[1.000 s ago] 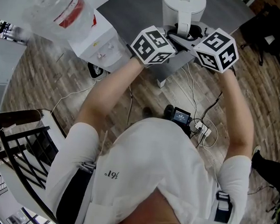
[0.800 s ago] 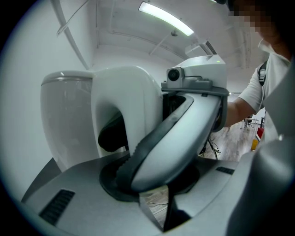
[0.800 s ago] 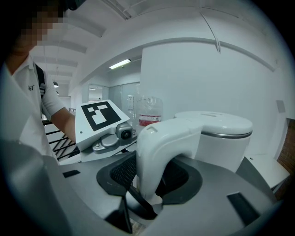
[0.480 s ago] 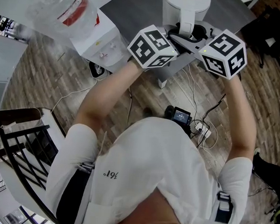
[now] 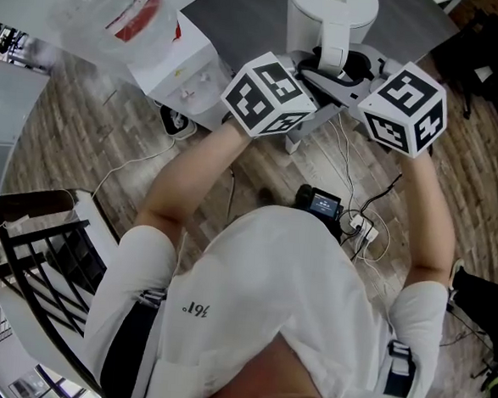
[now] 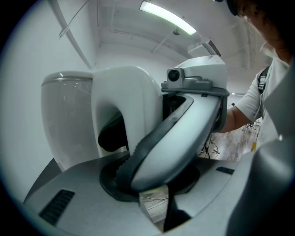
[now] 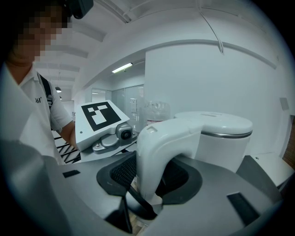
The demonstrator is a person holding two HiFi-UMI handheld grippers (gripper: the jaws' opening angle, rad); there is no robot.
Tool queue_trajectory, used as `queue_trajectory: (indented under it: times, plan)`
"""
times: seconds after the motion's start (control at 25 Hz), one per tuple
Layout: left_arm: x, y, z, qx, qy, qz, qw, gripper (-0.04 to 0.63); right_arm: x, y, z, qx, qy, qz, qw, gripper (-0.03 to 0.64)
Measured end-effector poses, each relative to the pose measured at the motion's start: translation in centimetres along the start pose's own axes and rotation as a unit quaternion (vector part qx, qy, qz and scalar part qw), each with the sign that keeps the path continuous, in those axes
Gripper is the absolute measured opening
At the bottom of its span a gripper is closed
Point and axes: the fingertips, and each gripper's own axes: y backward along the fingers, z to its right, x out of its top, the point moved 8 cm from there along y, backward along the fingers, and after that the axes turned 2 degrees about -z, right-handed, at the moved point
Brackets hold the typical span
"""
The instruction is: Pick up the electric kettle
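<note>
The white electric kettle (image 5: 330, 8) is at the top of the head view, over the grey table (image 5: 245, 15). Its handle (image 5: 332, 51) points toward me. My left gripper (image 5: 313, 71) comes in from the left and my right gripper (image 5: 347, 69) from the right, and both are shut on that handle. In the left gripper view the handle (image 6: 124, 97) runs down between the jaws of my left gripper (image 6: 152, 184), and a finger (image 6: 184, 133) of the right gripper crosses in front. In the right gripper view the handle (image 7: 161, 152) stands between the dark pads of my right gripper (image 7: 147, 184).
A white water dispenser (image 5: 173, 69) with a clear bottle (image 5: 109, 10) stands left of the table. Cables (image 5: 350, 218) and a small black device (image 5: 321, 206) lie on the wooden floor below. A black rack (image 5: 25, 238) is at the lower left, a black bag (image 5: 489, 49) at the upper right.
Both grippers have risen together with the kettle's handle in them. Their marker cubes look larger, and the kettle has come up with them.
</note>
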Motion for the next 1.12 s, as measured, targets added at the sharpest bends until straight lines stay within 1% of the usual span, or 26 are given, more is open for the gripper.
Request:
queue_trajectory:
  times: [0.36, 0.6, 0.76, 0.96, 1.12]
  plan:
    - [-1.5, 1.4, 1.3, -0.020, -0.002, 0.004, 0.9998, 0.110, -0.3, -0.7, -2.5, -0.014, -0.011, -0.004, 1.000, 0.150]
    - [-2.3, 2.4, 3.1, -0.033, -0.009, 0.003, 0.9994, 0.110, -0.5, -0.5, -4.8, -0.026, -0.018, -0.006, 0.999, 0.150]
    - [-2.7, 2.6, 3.4, -0.040, -0.010, 0.000, 0.9991, 0.111, -0.9, -0.6, -5.3, -0.028, -0.024, -0.006, 0.999, 0.150]
    - [-2.5, 1.6, 3.9, -0.034, -0.011, -0.001, 0.9994, 0.112, -1.5, 0.3, -5.0, -0.022, -0.020, -0.003, 1.000, 0.150]
    - [-1.7, -0.2, 4.1, -0.015, -0.006, 0.002, 0.9999, 0.112, -2.2, 1.6, -3.6, -0.007, -0.005, -0.002, 1.000, 0.150]
